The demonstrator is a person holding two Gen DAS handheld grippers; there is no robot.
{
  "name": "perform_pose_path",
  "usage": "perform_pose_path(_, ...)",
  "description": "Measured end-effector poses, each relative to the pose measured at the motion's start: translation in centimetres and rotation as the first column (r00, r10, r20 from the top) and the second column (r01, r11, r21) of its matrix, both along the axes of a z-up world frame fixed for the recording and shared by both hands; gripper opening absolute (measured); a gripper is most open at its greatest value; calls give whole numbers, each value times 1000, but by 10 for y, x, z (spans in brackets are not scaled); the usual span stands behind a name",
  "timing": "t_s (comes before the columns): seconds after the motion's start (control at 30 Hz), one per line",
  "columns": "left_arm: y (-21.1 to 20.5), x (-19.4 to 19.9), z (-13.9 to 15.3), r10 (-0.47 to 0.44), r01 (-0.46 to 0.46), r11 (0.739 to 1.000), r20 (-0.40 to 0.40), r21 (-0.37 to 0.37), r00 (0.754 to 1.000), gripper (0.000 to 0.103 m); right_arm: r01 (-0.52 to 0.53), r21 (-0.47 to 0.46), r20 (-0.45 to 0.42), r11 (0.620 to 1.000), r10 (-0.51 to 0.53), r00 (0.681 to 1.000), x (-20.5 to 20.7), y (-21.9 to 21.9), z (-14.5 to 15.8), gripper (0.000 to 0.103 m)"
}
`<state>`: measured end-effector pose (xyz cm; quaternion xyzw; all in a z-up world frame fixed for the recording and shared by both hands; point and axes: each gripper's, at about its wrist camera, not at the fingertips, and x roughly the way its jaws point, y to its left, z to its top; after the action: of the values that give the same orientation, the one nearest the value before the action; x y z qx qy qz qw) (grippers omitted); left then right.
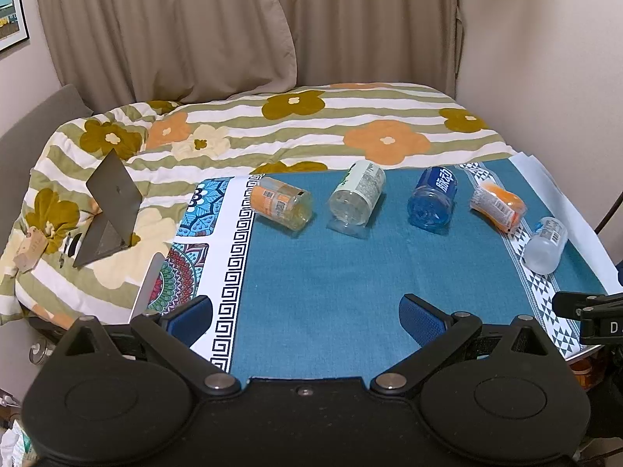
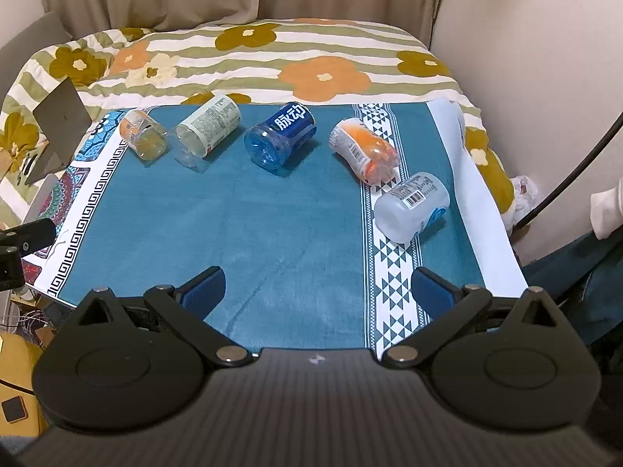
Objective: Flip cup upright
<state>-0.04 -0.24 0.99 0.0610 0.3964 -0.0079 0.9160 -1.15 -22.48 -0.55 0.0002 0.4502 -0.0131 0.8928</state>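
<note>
Several plastic cups cut from bottles lie on their sides along the far part of a teal cloth [image 1: 323,284]: an orange-label cup [image 1: 281,203], a white-label clear cup [image 1: 356,195], a blue cup [image 1: 432,196], an orange cup [image 1: 498,204] and a frosted white cup [image 1: 546,245]. In the right wrist view they are the orange-label cup [image 2: 143,135], white-label cup [image 2: 208,129], blue cup [image 2: 279,138], orange cup [image 2: 364,151] and frosted cup [image 2: 412,207]. My left gripper [image 1: 307,317] is open and empty above the near cloth. My right gripper [image 2: 317,292] is open and empty, near the frosted cup.
A flowered quilt [image 1: 272,128] covers the bed behind the cloth. A grey folded stand [image 1: 109,210] sits on the quilt at the left. Curtains [image 1: 233,27] and a wall close the back and right. A black cable [image 2: 576,163] runs at the right.
</note>
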Motion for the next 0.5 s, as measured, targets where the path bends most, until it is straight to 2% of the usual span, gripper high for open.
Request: perform_pose_path(0.5,3,-1,0,8,-8,1000,3,-2,1000,103,2,1,-1,1000,-2,1000,0,1,1,103)
